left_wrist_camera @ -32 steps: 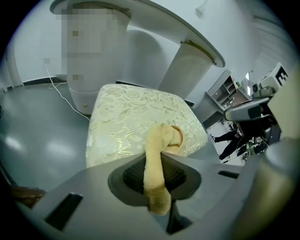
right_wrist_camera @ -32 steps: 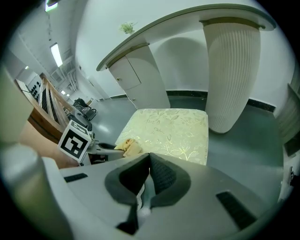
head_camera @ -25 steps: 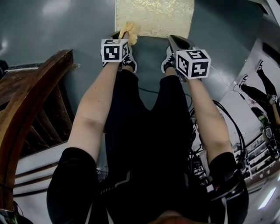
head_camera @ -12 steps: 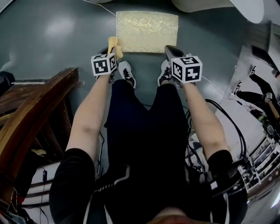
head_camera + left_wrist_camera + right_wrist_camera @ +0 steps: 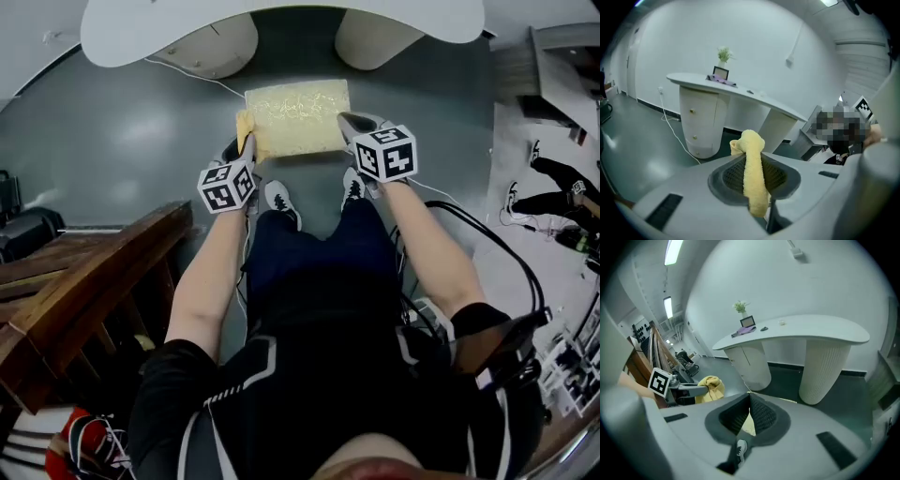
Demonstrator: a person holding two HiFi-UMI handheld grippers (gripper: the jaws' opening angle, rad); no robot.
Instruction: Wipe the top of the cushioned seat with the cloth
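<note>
Cloth (image 5: 754, 185), yellow, sits clamped in left tool (image 5: 751, 161); right tool (image 5: 750, 398) closed, empty.

Head view: from the person's head, steeply down past both arms and legs to the floor (image 5: 112, 141), with the cushioned seat (image 5: 298, 117) well below and the white table (image 5: 281, 19) at the top edge. Left claw view rides on the left claw (image 5: 755, 180), facing about level along its jaws – cloth (image 5: 753, 164) close up at centre, the same table ahead. Right claw view looks likewise from the right claw (image 5: 749, 418) – it shares that table, catches the left claw and cloth at its left, and shows a sliver of the seat between its jaws.
</note>
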